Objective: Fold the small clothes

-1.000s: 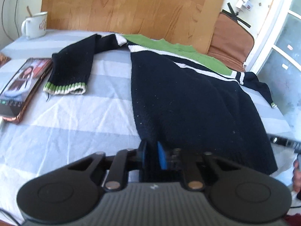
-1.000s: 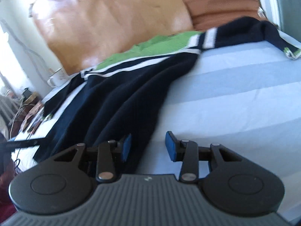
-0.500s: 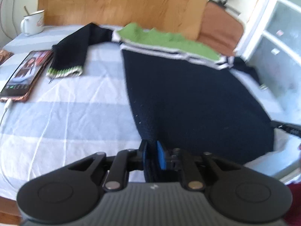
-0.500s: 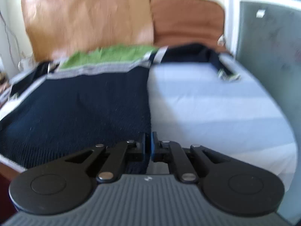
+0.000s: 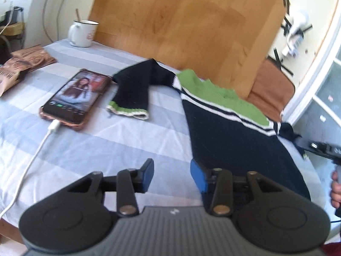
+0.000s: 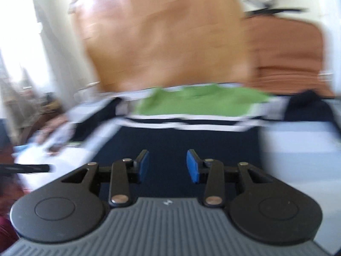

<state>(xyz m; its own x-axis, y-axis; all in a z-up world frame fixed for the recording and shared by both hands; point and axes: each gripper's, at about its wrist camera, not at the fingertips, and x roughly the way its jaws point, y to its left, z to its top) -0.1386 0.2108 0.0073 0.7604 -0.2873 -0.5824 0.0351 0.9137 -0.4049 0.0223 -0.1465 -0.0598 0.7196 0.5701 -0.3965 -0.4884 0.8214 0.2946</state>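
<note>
A small navy sweater (image 5: 230,143) with a green yoke and white stripes lies flat on the striped sheet (image 5: 89,145). Its left sleeve (image 5: 134,89) is bent down, green cuff toward me. My left gripper (image 5: 172,173) hovers over the sheet just left of the sweater's lower hem; its jaws are opening and nothing is between them. In the blurred right wrist view my right gripper (image 6: 167,166) hangs above the sweater body (image 6: 187,140), jaws opening, empty. The right gripper's tip also shows at the left wrist view's right edge (image 5: 319,148).
A phone (image 5: 76,98) on a white charging cable (image 5: 32,160) lies left of the sleeve. A white enamel mug (image 5: 82,33) stands at the back left, next to a brown packet (image 5: 19,68). A wooden headboard (image 5: 191,23) rises behind.
Both grippers were shut on the sweater's lower hem half a second ago; both have let go and opened. The sweater now lies spread flat, and the left gripper has shifted left off it.
</note>
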